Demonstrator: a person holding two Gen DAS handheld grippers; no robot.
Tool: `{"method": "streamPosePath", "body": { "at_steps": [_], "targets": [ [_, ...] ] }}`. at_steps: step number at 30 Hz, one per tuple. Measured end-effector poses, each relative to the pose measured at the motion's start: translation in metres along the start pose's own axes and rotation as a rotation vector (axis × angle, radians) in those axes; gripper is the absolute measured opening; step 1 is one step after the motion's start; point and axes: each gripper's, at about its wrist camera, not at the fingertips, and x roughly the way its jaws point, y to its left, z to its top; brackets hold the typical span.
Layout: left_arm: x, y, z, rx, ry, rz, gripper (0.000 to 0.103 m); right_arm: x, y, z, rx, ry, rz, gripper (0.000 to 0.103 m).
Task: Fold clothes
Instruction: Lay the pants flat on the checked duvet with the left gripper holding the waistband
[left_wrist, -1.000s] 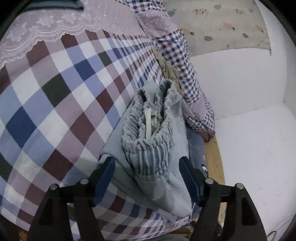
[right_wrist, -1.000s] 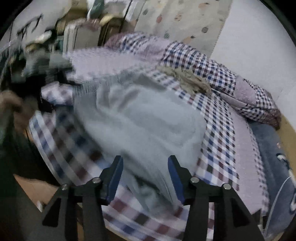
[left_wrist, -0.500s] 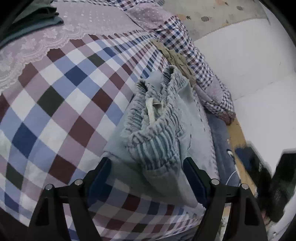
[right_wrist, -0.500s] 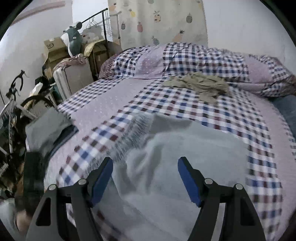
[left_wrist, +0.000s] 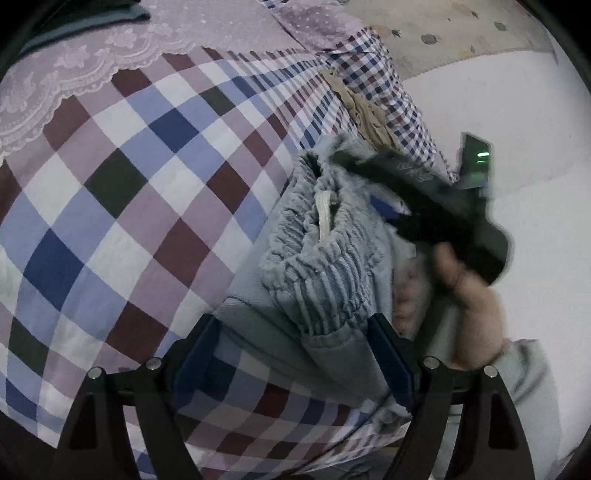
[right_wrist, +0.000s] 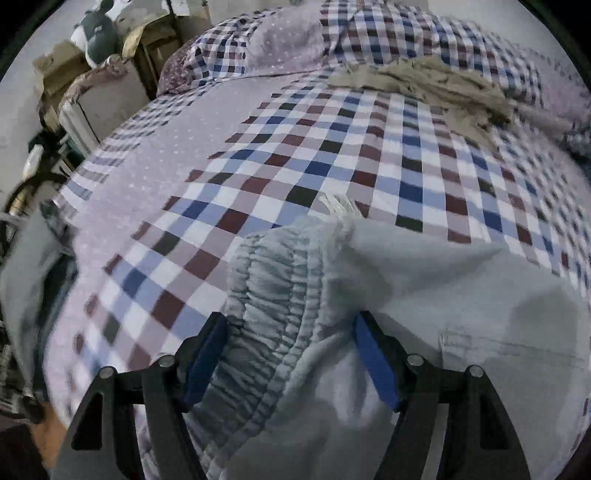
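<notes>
**Two grippers now meet at the waistband**

Two open jaws frame the same garment. From my left wrist view, my left gripper (left_wrist: 295, 354) hovers with its fingers spread wide apart, holding nothing. The pale blue-grey shorts (left_wrist: 325, 266) lie bunched between them at 6 o'clock, elastic waistband (left_wrist: 321, 240) gathered up and its white drawstring (left_wrist: 325, 218) showing. What is new here: my right hand (left_wrist: 469, 306), carrying the right gripper, has swung in at 3 o'clock, where a second ago there was only the white wall. The checked bedspread (left_wrist: 140, 192) fills 9 to 12 o'clock, and a beige garment (left_wrist: 365, 110) sits crumpled at 1 o'clock.

From my right wrist view, my right gripper (right_wrist: 291, 354) is also parted, closed on nothing. It has dropped low and close: the ruched waistband (right_wrist: 273, 302) now sits right between the blue pads (right_wrist: 373, 358) at 6 o'clock, where earlier the fabric lay smeared and farther off. The rest of the shorts spreads toward 4 o'clock.

I judge both ends are lined up to pinch the waistband, so the fold has yet to begin.
</notes>
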Motion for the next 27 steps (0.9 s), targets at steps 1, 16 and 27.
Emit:
{"method": "streamPosePath", "body": {
  "at_steps": [1, 16, 27],
  "targets": [
    [-0.001, 0.001, 0.001, -0.012, 0.004, -0.01, 0.085, -0.002, 0.003, 0.0, 0.0, -0.008, -0.017, 0.076],
    [-0.062, 0.052, 0.038, -0.209, -0.231, -0.039, 0.085, -0.029, 0.036, 0.012, -0.098, -0.096, -0.363, 0.073],
    [-0.037, 0.038, 0.067, -0.101, -0.156, -0.092, 0.085, -0.05, -0.006, -0.007, 0.013, -0.089, -0.267, 0.07]
  ]
}}
